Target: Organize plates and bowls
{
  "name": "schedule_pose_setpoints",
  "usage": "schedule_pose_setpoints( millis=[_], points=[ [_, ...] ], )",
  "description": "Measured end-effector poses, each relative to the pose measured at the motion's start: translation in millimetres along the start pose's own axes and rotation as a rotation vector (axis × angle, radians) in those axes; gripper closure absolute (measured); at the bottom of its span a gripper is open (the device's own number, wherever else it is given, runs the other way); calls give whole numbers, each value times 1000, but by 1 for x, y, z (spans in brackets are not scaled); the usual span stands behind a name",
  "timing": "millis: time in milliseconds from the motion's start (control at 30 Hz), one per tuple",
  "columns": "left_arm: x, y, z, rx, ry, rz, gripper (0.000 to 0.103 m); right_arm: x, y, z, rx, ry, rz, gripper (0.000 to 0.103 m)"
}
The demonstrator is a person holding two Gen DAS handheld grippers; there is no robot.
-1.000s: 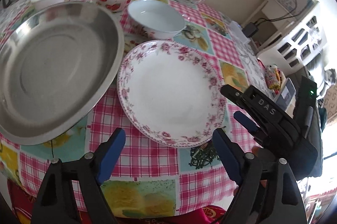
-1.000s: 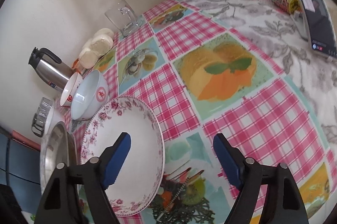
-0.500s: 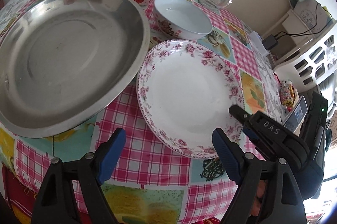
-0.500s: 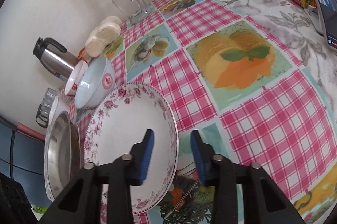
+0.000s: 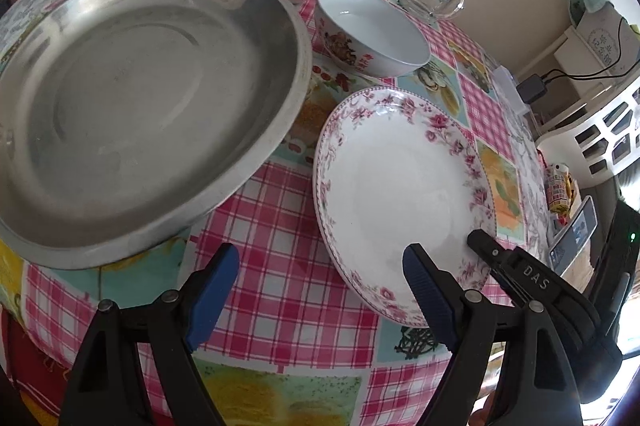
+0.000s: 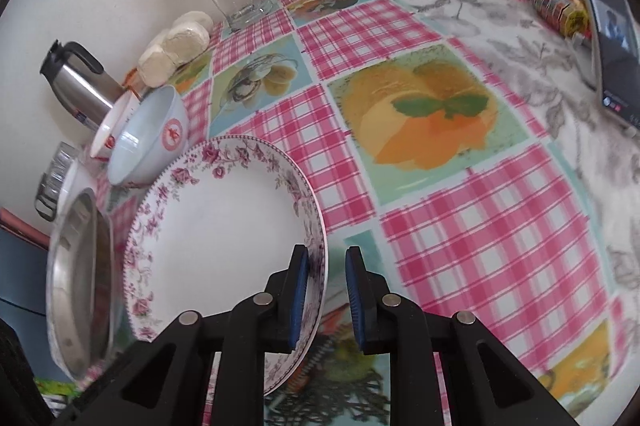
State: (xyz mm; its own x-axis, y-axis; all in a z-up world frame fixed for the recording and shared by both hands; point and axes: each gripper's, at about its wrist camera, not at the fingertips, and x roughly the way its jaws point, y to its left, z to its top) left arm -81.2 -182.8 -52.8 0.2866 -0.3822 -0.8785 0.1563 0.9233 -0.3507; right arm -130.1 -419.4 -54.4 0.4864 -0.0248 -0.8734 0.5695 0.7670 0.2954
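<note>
Two grippers over the tablecloth (image 6: 460, 246): right gripper (image 6: 326, 300), jaws just closing, clamps the plate (image 6: 224, 226) rim, plate tilted beside the pan (image 5: 136, 106); left gripper (image 5: 320, 300) hangs wide, empty.

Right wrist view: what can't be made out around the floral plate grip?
- Rim of the white floral-edged plate between the right tool pads: contact on the outer pad unclear.
- Round steel basin: its lower part cut off by the tool body.
- Tablecloth beneath: blurred.
</note>
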Motion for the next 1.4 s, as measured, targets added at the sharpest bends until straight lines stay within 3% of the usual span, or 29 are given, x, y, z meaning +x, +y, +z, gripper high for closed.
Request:
schedule_pose_setpoints(
  millis=[67, 167, 533, 900, 1167, 1400],
  points=[
    [1, -2, 0, 8, -1, 3, 18, 0, -6, 0, 23, 3, 10, 82],
    [5, -9, 0, 33, -3, 11, 36, -5, -12, -1, 27, 0, -5, 82],
    [21, -21, 8, 48, -15, 5, 43, -11, -31, -1, 101, -12, 3, 82],
    [36, -35, 19, 90, -52, 4, 72, -8, -31, 0, 118, -17, 16, 82],
    [39, -31, 24, 70, -52, -24, 83, -5, -34, 2, 133, -27, 46, 84],
    [42, -26, 28, 57, -41, -64, 85, -4, -29, 1, 121, -43, 40, 84]
  ],
)
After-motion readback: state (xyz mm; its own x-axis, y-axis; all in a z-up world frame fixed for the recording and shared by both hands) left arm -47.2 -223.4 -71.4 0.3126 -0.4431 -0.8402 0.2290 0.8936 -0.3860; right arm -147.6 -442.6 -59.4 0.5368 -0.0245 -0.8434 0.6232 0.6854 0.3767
